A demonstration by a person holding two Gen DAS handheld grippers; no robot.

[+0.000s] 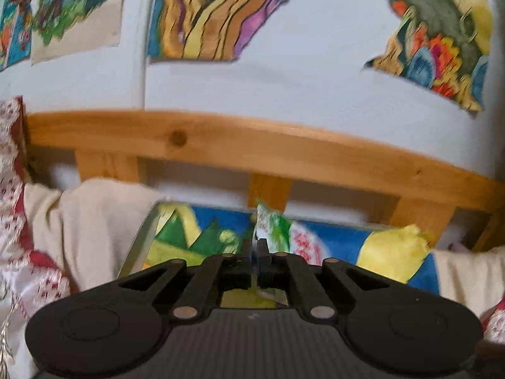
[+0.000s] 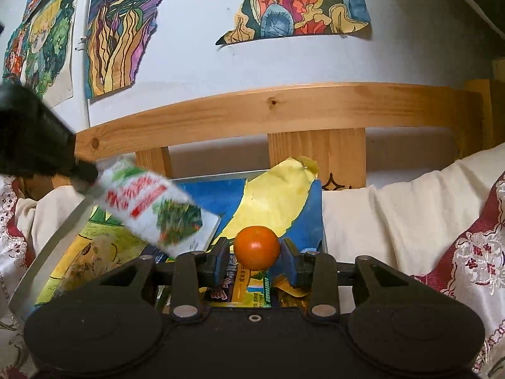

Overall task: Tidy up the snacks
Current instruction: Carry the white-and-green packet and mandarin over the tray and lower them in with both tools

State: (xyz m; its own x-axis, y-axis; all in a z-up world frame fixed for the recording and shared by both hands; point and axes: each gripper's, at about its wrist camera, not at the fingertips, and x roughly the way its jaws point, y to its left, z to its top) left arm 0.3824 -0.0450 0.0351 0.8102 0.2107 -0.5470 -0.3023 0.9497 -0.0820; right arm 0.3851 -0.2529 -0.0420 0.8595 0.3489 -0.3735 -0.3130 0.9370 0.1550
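Snacks are split between the two grippers above a colourful painted tray [image 2: 312, 208] that rests on cream bedding [image 2: 394, 221] in front of a wooden headboard [image 2: 284, 107]. In the right wrist view, the right gripper [image 2: 256, 254] has a small orange mandarin [image 2: 256, 247] between its blue-padded fingers [image 2: 221, 259]; the fruit sits squarely in the gap with a pad close against each side, though whether both pads press on it is hard to tell. Below the fruit, a printed packet [image 2: 249, 290] with yellow, orange and green artwork lies in the tray, partly hidden behind the gripper body. To the left in the same view, the left gripper [image 2: 86, 178] reaches in from the upper left, blurred, with its jaws pinched narrow on the top edge of a white snack packet [image 2: 151, 208] printed in red lettering and green. The packet hangs slanting down to the right over the tray's left half, clear of the mandarin. In the left wrist view the same packet [image 1: 271, 224] shows edge-on, rising just beyond the nearly closed fingertips, and the tray [image 1: 331, 237] lies beyond and beneath it. A yellow sheet [image 2: 274, 202] with a torn, curling edge covers part of the tray's blue ground. A red and white embroidered cushion [image 2: 467, 252] lies at the right, and bright paintings [image 2: 116, 31] are stuck on the pale wall above the headboard.
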